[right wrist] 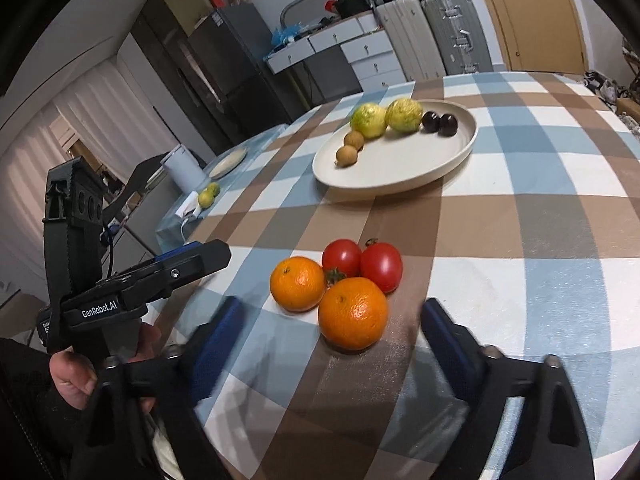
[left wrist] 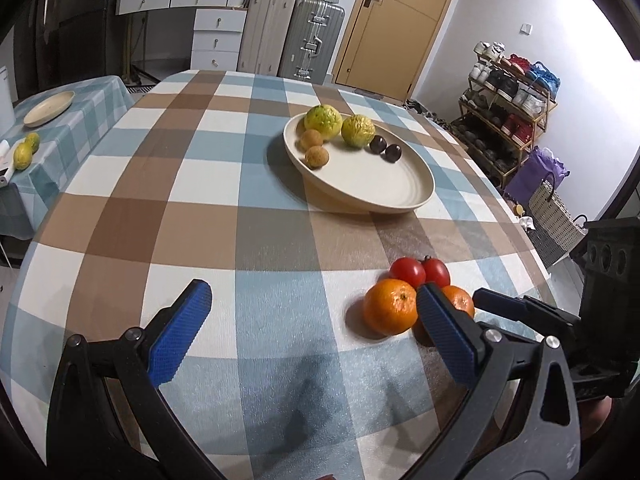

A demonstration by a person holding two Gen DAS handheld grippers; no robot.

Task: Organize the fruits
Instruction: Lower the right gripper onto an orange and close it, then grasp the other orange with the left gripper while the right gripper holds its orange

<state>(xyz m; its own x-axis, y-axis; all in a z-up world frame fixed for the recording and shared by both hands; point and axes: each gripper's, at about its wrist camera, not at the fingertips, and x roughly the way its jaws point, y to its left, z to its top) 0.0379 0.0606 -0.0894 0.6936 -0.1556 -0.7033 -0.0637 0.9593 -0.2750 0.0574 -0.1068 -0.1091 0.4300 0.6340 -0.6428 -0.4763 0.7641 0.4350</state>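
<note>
Plate [right wrist: 460,152] is our landmark: it sits mid-table on the checked cloth and already carries sorted pairs along its far side, two yellow-green fruits [right wrist: 386,118], two small brown ones [right wrist: 350,148] and two dark plums [right wrist: 439,122], so we read the scheme as like-with-like on the plate. Still loose, well short of the plate on our near side: two oranges [right wrist: 352,312] and two tomatoes [right wrist: 362,262], bunched and touching, likely just a waiting pile. The front orange is nearest us, so we judge it the next pick. Right tongs [right wrist: 326,332] are spread, blue pads flanking that front orange but not on it; nothing pinched, and they look motion-blurred. They pitch down toward the table [right wrist: 540,280], lined up from the plate's near side. Left tongs [left wrist: 316,320] are also spread wide and empty, angled down over bare cloth, left of the fruit cluster as seen from the plate's near side; their right pad overlaps the second orange [left wrist: 388,312] in view, contact unclear. The person's hand [right wrist: 72,376] grips the left tool's handle low at the table edge.
</note>
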